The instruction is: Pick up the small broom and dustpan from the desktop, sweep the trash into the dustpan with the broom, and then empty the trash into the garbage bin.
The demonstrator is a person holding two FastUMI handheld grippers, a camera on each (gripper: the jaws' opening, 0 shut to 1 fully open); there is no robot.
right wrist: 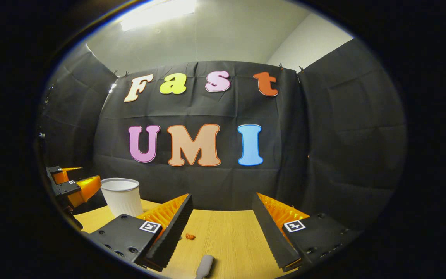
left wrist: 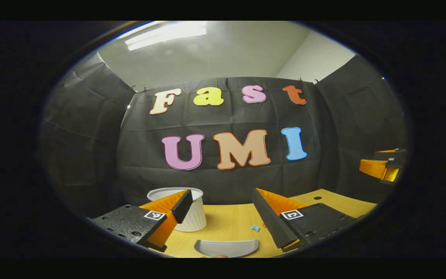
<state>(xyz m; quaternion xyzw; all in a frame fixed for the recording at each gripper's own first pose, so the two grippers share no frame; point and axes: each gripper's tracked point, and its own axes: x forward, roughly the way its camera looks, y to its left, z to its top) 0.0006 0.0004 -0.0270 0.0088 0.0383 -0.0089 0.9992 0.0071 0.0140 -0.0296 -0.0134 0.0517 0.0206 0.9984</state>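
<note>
Hovering: left gripper (left wrist: 223, 211) jaws wide, empty, over dustpan (left wrist: 227, 248); right gripper (right wrist: 221, 223) wide, empty, over broom handle (right wrist: 204, 266); bin (right wrist: 122, 197) at tabletop (right wrist: 227, 232) far-left corner.

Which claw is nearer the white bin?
Left. The left claw has the white bin just ahead beside its finger; the right claw sits farther off, across the desk.

Left gripper (left wrist: 219, 209) hangs wide open, bare desktop (left wrist: 227, 224) ahead; white bin (left wrist: 192, 217) crowds its left finger; right gripper (right wrist: 221, 217) open too, open lane between fingers.
</note>
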